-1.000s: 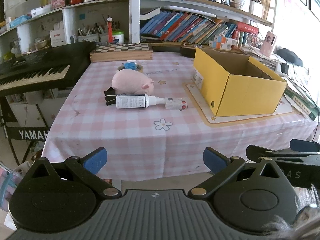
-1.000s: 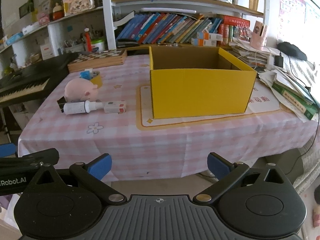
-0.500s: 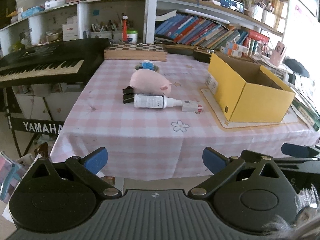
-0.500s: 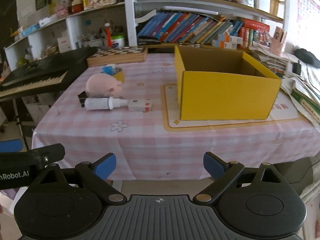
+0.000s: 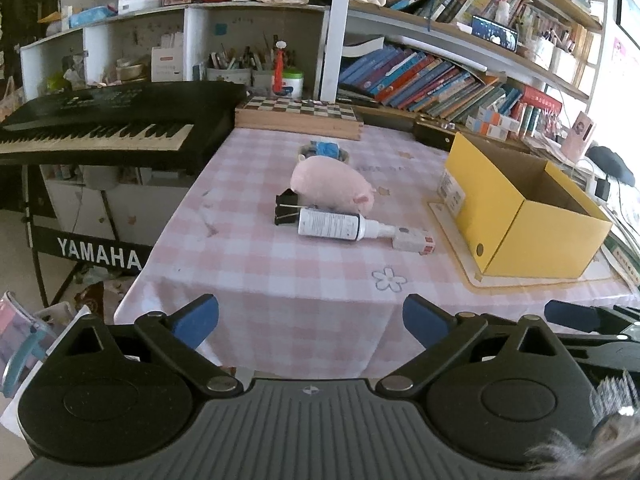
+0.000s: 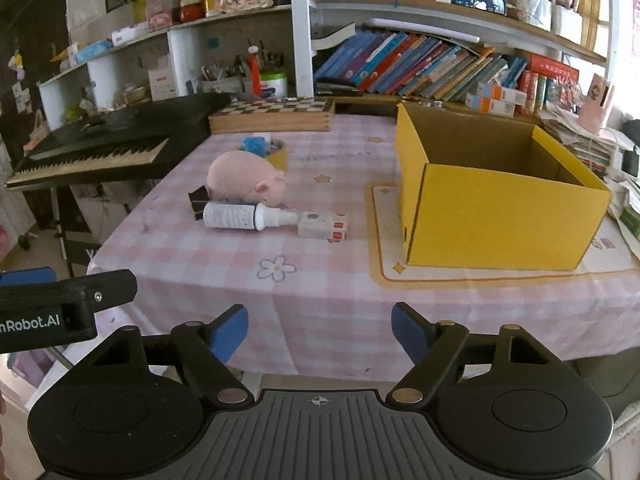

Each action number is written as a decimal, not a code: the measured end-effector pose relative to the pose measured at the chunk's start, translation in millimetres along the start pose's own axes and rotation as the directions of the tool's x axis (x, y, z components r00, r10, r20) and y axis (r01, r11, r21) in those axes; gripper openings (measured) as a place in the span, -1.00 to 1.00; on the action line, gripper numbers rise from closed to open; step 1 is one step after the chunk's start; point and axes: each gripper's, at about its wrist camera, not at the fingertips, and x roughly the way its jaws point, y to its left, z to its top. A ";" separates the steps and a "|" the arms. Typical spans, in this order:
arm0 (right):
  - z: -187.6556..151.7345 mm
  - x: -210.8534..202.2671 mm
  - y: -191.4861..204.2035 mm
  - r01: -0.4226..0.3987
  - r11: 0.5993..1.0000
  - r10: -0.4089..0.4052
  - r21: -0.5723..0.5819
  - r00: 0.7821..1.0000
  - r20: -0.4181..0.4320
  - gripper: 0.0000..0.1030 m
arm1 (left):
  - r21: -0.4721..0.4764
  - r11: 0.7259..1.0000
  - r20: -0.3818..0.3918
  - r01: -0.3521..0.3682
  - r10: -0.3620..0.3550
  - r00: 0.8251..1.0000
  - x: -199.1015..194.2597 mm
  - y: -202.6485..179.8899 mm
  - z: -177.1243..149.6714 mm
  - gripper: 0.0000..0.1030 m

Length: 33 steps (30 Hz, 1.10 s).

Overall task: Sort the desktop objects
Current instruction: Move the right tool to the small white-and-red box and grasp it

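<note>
On the pink checked table lie a pink plush pig (image 5: 330,180) (image 6: 244,178), a white spray bottle (image 5: 332,224) (image 6: 240,216), a black binder clip (image 5: 286,209) (image 6: 198,202), a small white box (image 5: 414,241) (image 6: 322,227) and a small tub with blue items (image 5: 325,150) (image 6: 262,147). An open yellow cardboard box (image 5: 520,216) (image 6: 496,208) stands to their right on a mat. My left gripper (image 5: 310,316) and right gripper (image 6: 319,330) are both open and empty, held in front of the table's near edge.
A black Yamaha keyboard (image 5: 100,128) (image 6: 100,148) stands left of the table. A chessboard box (image 5: 298,118) (image 6: 272,114) lies at the table's back. Bookshelves (image 5: 440,80) fill the wall behind. Paper stacks and cables (image 6: 592,140) lie at the right.
Both grippers have turned and shifted left, so the table objects and yellow box slid rightward in both views. Both stay open; nothing on the table moved.
</note>
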 end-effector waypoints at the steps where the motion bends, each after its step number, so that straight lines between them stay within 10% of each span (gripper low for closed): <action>1: 0.9 2.6 0.2 -0.002 1.000 0.002 0.000 1.000 -0.001 0.56 | -0.001 1.000 0.001 0.003 -0.003 1.000 1.2 -0.3 1.3 0.95; 18: 32.6 76.0 14.2 -0.077 0.995 0.077 -0.070 0.997 -0.011 0.56 | -0.032 0.998 0.003 -0.047 0.047 0.999 68.8 7.8 49.1 0.95; 33: 59.4 162.9 -0.4 0.046 0.998 -0.048 -0.034 0.997 -0.053 0.42 | 0.041 0.998 -0.050 -0.057 0.059 0.997 129.0 7.0 79.5 0.95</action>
